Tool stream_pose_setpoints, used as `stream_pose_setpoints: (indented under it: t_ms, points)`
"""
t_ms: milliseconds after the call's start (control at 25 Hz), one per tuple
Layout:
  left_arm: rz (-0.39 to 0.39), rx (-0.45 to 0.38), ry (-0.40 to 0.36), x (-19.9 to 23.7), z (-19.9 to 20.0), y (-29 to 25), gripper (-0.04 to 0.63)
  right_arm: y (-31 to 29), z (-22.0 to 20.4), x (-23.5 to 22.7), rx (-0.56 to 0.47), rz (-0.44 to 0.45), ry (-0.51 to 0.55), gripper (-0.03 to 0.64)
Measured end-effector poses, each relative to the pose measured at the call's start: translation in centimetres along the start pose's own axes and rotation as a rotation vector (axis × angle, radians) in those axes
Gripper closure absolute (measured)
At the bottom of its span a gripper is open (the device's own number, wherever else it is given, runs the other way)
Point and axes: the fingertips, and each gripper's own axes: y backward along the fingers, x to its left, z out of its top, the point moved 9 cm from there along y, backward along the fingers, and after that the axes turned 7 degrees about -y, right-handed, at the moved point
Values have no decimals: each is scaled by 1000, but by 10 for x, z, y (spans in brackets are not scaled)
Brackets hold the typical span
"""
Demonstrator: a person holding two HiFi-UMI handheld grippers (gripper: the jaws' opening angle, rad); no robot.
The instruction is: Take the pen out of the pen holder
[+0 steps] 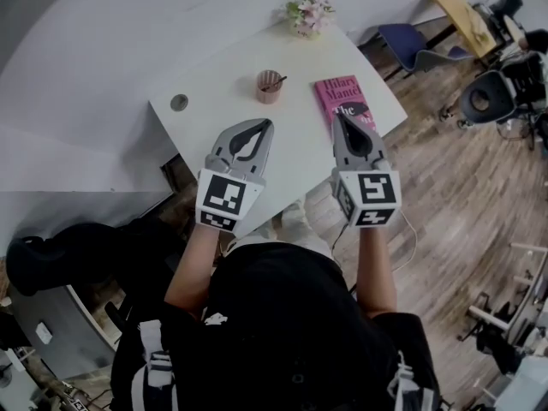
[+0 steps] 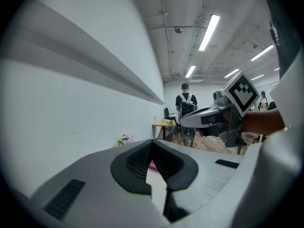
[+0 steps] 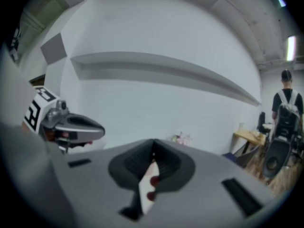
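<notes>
On the white table (image 1: 214, 88) stands a pinkish pen holder (image 1: 269, 86) with a dark pen (image 1: 276, 81) leaning in it. My left gripper (image 1: 264, 124) hovers over the table's near edge, just short of the holder, with its jaws shut and nothing between them. My right gripper (image 1: 341, 116) is level with it to the right, over the near end of a pink book (image 1: 341, 99), and its jaws are also shut and empty. The left gripper view shows the closed tips (image 2: 152, 141), and the right gripper view shows the same (image 3: 153, 142).
A bunch of flowers (image 1: 310, 14) sits at the table's far edge and a round cable grommet (image 1: 179, 103) at its left. A blue chair (image 1: 409, 41) stands beyond the table's right corner on the wooden floor. A person (image 2: 185, 101) stands far off.
</notes>
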Motion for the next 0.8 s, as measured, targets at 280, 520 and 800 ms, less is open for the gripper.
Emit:
stream_pose_setpoints:
  t_ms: [280,520,800]
  points:
    - [39,54,10,5,-13,-27,573,-35,-2,-20,22,75,-22,583]
    - [52,110,-12,4,-19,-57,572,-62,-7,-43,51,118,-42,583]
    - [63,194,0,3,-37,-99,572,-95,-18,-71,102,164,-81,583]
